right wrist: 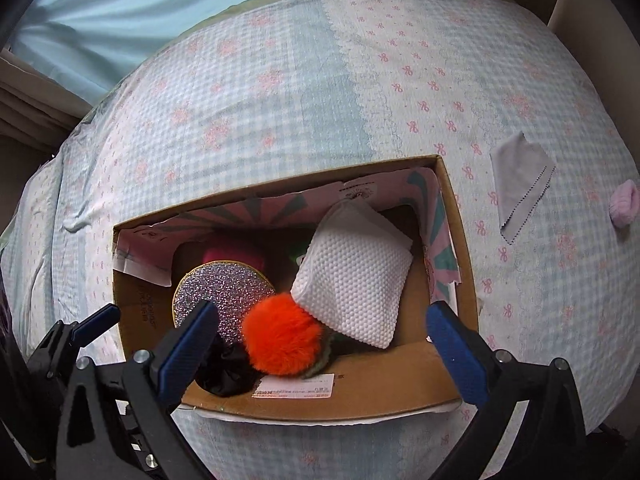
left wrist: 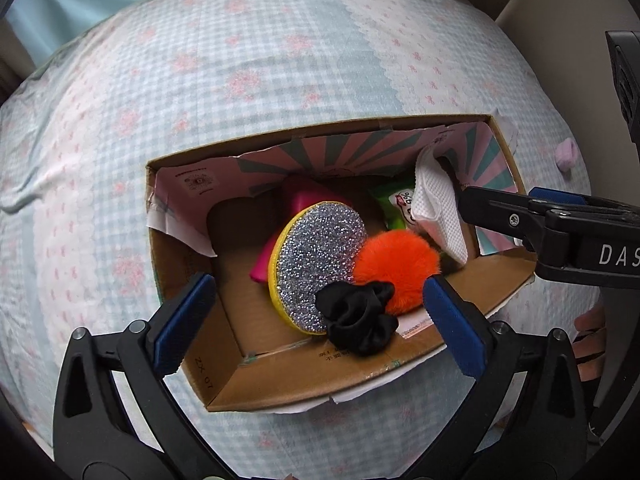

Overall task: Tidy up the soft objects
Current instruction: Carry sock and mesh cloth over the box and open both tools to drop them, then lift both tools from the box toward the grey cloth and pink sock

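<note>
An open cardboard box (left wrist: 280,384) (right wrist: 460,240) sits on the bed. Inside lie an orange pompom (left wrist: 394,266) (right wrist: 282,336), a black scrunchie (left wrist: 360,316) (right wrist: 228,376), a glittery round sponge (left wrist: 316,264) (right wrist: 228,296), a white mesh pad (left wrist: 436,208) (right wrist: 352,276), a magenta item (left wrist: 300,204) and a green packet (left wrist: 394,208). My left gripper (left wrist: 320,328) is open above the box's near side. My right gripper (right wrist: 324,344) is open over the box, its fingers wide apart and empty; in the left wrist view (left wrist: 496,204) it reaches in beside the white pad.
A grey cloth (right wrist: 520,188) and a pink fluffy item (right wrist: 624,204) (left wrist: 566,158) lie on the checked bedspread (right wrist: 280,112) right of the box. Curtains hang behind the bed. A hand (left wrist: 592,332) shows at the right edge.
</note>
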`<state>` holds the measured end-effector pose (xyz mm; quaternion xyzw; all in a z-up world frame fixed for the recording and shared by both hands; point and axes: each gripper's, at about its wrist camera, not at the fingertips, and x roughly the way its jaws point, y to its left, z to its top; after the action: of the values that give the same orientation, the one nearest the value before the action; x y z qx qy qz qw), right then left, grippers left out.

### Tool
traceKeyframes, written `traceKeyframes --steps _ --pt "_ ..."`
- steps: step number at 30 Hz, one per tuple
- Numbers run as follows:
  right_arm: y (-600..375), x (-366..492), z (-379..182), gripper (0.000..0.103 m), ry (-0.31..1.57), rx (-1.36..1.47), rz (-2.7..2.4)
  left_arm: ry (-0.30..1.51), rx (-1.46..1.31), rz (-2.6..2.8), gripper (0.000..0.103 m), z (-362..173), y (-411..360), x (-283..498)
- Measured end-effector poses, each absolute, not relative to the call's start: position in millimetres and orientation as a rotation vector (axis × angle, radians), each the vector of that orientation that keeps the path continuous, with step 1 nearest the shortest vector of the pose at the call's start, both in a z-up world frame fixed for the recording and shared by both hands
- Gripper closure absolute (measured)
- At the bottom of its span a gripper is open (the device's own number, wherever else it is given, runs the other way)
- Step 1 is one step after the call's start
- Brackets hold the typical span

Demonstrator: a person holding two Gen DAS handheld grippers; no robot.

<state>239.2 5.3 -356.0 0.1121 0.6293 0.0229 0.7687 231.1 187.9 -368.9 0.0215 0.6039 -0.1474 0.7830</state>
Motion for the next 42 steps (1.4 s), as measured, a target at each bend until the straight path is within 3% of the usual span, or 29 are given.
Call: traceKeyframes --steps 14,29,42 --pt "7.1 209.0 -289.0 0.000 1.232 0.188 0.077 1.187 0.015 -0.269 0.000 -308.3 202.2 203.2" --pt "-21.4 95.9 -135.3 0.000 0.887 0.034 0.010 0.862 -0.056 -0.150 0.000 -155.4 217.2 110.8" --pt "-110.4 50.4 -102.5 0.000 0.736 0.019 -0.119 0.723 -0.032 -0.167 0.000 -103.2 155.0 82.9"
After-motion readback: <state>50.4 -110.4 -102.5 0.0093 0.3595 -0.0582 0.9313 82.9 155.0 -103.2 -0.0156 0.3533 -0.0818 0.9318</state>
